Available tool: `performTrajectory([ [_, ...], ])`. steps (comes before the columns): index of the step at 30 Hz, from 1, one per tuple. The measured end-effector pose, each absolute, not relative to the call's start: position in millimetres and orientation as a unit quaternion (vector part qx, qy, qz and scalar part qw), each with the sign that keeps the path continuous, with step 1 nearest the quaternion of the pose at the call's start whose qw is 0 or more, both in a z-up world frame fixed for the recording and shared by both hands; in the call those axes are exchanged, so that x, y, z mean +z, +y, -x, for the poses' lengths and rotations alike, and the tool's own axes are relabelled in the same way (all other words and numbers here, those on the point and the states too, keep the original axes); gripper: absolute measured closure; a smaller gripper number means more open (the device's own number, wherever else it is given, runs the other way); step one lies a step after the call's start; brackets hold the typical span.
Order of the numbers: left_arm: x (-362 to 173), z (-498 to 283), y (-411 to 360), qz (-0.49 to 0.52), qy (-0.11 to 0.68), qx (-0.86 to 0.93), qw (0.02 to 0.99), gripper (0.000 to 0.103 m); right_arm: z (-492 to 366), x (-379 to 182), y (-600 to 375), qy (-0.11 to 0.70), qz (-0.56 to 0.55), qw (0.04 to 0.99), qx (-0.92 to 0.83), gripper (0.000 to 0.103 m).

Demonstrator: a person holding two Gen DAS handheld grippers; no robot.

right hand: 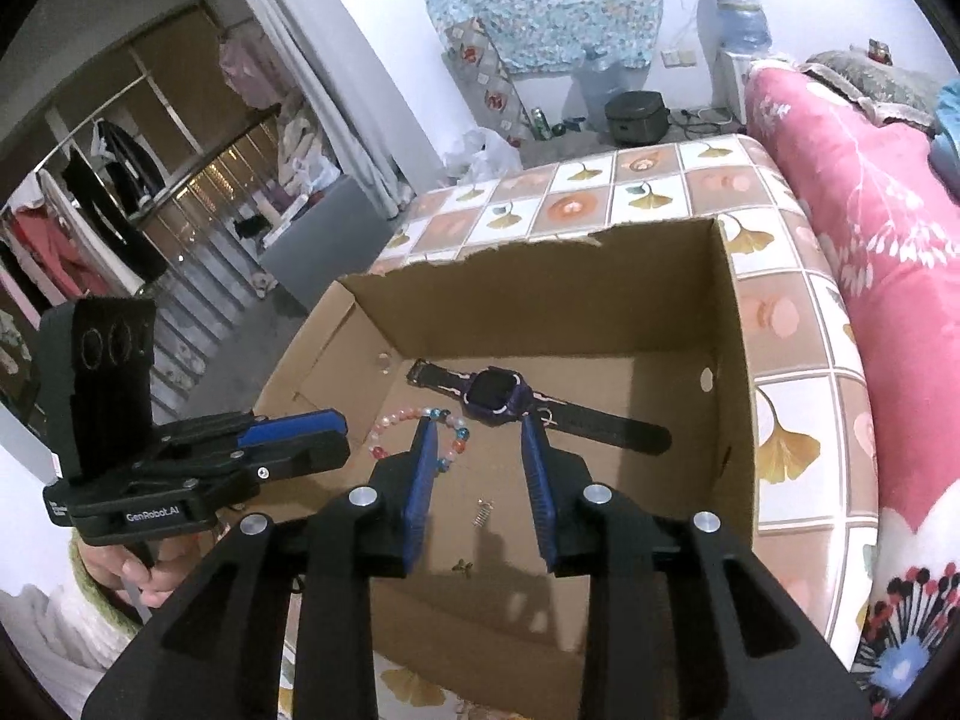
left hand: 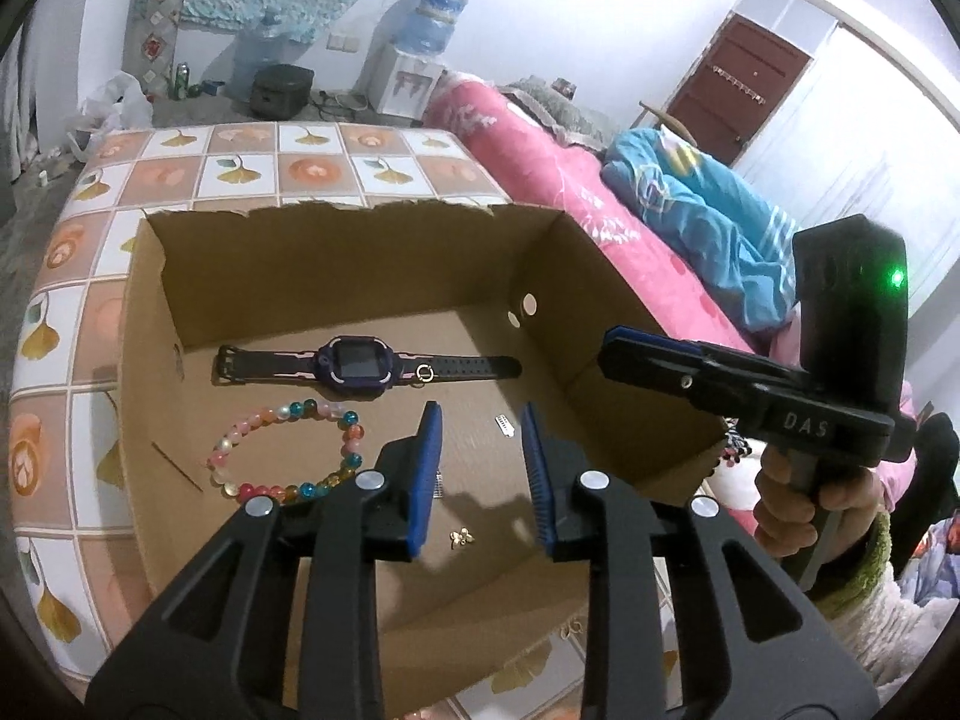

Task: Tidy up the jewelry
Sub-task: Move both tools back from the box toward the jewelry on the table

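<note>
An open cardboard box [left hand: 360, 264] [right hand: 540, 294] stands on the tiled table. Inside lie a purple watch [left hand: 360, 363] [right hand: 498, 399], a colourful bead bracelet [left hand: 282, 456] [right hand: 414, 420], a small silver clip [left hand: 505, 423] [right hand: 485, 511] and a small gold charm [left hand: 461, 537] [right hand: 462, 566]. My left gripper [left hand: 480, 426] is open and empty above the box floor, between bracelet and clip. My right gripper [right hand: 478, 427] is open and empty above the box, near the watch. Each gripper shows side-on in the other's view, the right [left hand: 618, 348] and the left [right hand: 336, 432].
The table [left hand: 240, 168] [right hand: 780, 312] has a tiled ginkgo-leaf cover. A pink bed [left hand: 540, 138] [right hand: 870, 210] with a blue blanket [left hand: 690, 204] lies to the right. A water dispenser [left hand: 414, 60] and a rice cooker [right hand: 636, 114] stand at the far wall.
</note>
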State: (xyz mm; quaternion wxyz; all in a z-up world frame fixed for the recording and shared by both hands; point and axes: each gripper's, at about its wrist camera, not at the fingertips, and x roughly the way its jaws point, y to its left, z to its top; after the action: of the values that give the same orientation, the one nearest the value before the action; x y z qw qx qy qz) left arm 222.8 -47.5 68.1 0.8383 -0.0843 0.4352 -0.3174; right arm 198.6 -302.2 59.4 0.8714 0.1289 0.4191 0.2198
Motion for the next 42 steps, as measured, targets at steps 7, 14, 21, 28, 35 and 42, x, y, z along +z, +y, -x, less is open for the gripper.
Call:
performTrajectory([
  [7, 82.2, -197.8, -27.3, 0.091, 0.408, -0.322, 0.850, 0.070, -174.6, 76.8, -312.5, 0.393, -0.138, 0.882, 0.220, 0.071],
  [14, 92.3, -154.5, -7.2, 0.076, 0.380, -0.344, 0.855, 0.056, -131.8, 86.0, -331.4, 0.371, -0.150, 0.891, 0.215, 0.066],
  [21, 86.6, -105.1, 4.3, 0.052, 0.369, -0.377, 0.848, 0.032, -78.5, 78.4, -342.4, 0.363, -0.147, 0.895, 0.213, 0.066],
  [28, 46.2, -81.7, -10.8, 0.016, 0.421, -0.370, 0.828, 0.022, -39.5, 34.0, -355.2, 0.405, -0.185, 0.873, 0.199, 0.066],
  [35, 6.1, -78.0, -59.6, -0.030, 0.441, -0.366, 0.819, 0.023, -34.4, -30.3, -351.8, 0.472, -0.221, 0.839, 0.157, 0.067],
  [42, -17.1, -80.1, -105.8, -0.088, 0.439, -0.385, 0.807, 0.055, -35.6, -45.6, -335.4, 0.479, -0.189, 0.845, 0.144, 0.070],
])
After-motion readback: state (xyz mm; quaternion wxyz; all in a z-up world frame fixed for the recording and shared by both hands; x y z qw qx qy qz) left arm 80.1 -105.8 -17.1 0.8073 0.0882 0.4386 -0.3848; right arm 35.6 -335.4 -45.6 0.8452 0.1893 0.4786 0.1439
